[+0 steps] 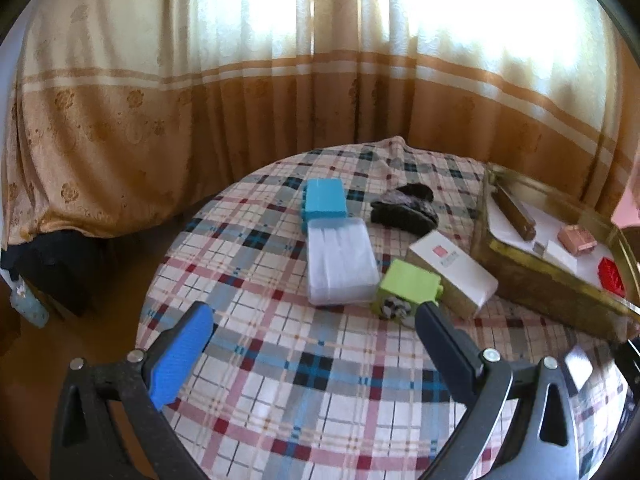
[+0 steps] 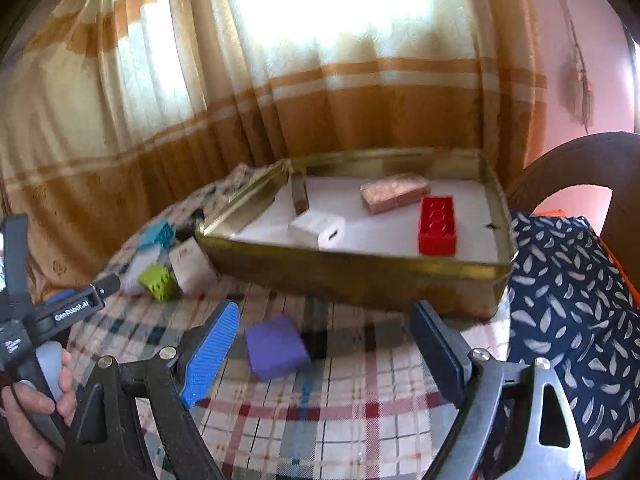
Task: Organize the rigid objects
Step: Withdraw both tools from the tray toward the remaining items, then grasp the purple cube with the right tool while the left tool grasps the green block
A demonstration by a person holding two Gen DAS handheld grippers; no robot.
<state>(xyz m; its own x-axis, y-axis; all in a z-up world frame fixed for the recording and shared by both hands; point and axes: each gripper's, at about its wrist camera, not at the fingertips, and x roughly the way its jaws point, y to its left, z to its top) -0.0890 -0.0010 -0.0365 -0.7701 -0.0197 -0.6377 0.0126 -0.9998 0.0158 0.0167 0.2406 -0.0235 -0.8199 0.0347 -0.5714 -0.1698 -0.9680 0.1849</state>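
Observation:
A gold tin (image 2: 360, 276) on the plaid table holds a red brick (image 2: 437, 226), a pink box (image 2: 394, 197), a white block (image 2: 318, 230) and a brown bar (image 2: 299, 196); it also shows in the left wrist view (image 1: 560, 280). My right gripper (image 2: 326, 324) is open above a purple block (image 2: 276, 347) in front of the tin. My left gripper (image 1: 314, 324) is open and empty, just short of a green brick (image 1: 406, 290), a clear plastic case (image 1: 340, 266), a white carton (image 1: 452, 272) and a blue brick (image 1: 324, 198).
A dark bundle (image 1: 404, 210) lies behind the white carton. Curtains hang behind the round table (image 1: 300, 380). A patterned cushion on a chair (image 2: 568, 308) stands right of the tin. The left hand and its tool (image 2: 36, 340) show in the right wrist view.

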